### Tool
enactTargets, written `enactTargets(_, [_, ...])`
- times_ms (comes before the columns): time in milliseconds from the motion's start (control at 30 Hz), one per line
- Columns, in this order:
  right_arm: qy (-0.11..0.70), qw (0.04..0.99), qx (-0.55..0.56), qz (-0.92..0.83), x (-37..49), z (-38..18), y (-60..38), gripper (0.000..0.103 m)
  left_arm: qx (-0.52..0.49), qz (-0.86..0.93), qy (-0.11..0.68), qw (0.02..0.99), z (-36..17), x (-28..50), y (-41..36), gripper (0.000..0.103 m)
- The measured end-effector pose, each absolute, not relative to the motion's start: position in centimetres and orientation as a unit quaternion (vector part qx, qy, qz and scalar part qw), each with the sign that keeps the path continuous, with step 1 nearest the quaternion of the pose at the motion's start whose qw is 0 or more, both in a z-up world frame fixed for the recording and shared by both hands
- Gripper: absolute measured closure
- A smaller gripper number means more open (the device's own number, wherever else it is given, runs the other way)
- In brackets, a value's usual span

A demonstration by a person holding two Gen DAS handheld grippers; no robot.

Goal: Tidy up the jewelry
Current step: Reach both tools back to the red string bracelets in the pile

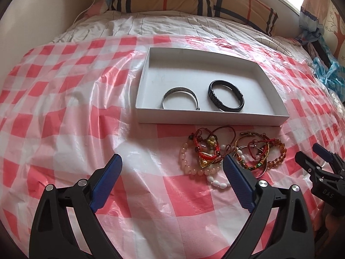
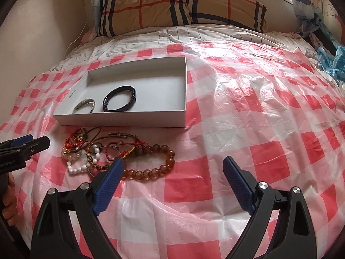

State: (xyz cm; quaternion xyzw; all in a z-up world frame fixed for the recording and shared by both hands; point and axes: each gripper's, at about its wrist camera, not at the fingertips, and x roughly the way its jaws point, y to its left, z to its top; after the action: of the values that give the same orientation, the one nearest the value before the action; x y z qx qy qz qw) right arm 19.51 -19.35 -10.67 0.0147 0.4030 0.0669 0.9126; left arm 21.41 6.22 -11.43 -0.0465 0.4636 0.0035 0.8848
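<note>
Lying across the bed is a glossy, crinkled red-and-white checked plastic sheet (image 1: 64, 112), and on it sits a shallow rectangular white cardboard box (image 1: 211, 119). Inside the box, towards its near wall, rest a smooth silver metal cuff bangle (image 1: 180, 96) on the left and a black braided round bracelet (image 1: 226, 96) just right of it, apart from each other. Near the box's front wall on the sheet lies a tangled heap of bracelets (image 1: 228, 153): pale pink round beads, white oval beads, red knotted cords, and on the right an amber glass bead bracelet (image 2: 155, 164). The left hand-held gripper (image 1: 172, 161) hangs above the sheet, its ribbed blue pads wide apart, holding nothing. The right hand-held gripper (image 2: 173, 164) likewise stands wide apart and empty, its left pad over the heap's edge. Striped tan pillows (image 2: 172, 6) lie far behind.
</note>
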Motion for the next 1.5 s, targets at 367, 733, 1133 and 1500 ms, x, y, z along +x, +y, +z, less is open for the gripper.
enactTargets(367, [0.422, 0.904, 0.001, 0.073, 20.1, -11.8, -18.6, 0.014, -0.005, -0.013, 0.468, 0.884, -11.7, 21.2, 4.4, 0.013])
enactTargets(733, [0.434, 0.890, 0.023, 0.138, 23.0, -12.7, -16.7, 0.056, 0.025, -0.016, 0.477, 0.879, -12.2, 21.3, 3.5, 0.013])
enactTargets(1133, [0.435, 0.884, 0.047, 0.165, 23.7, -13.3, -17.1, 0.075, 0.025, -0.024, 0.483, 0.875, -12.4, 21.4, 3.5, 0.013])
enactTargets(1500, [0.410, 0.882, 0.087, 0.214, 23.0, -11.4, -17.9, 0.100, 0.032, -0.042, 0.485, 0.873, -12.8, 21.6, 3.0, 0.013])
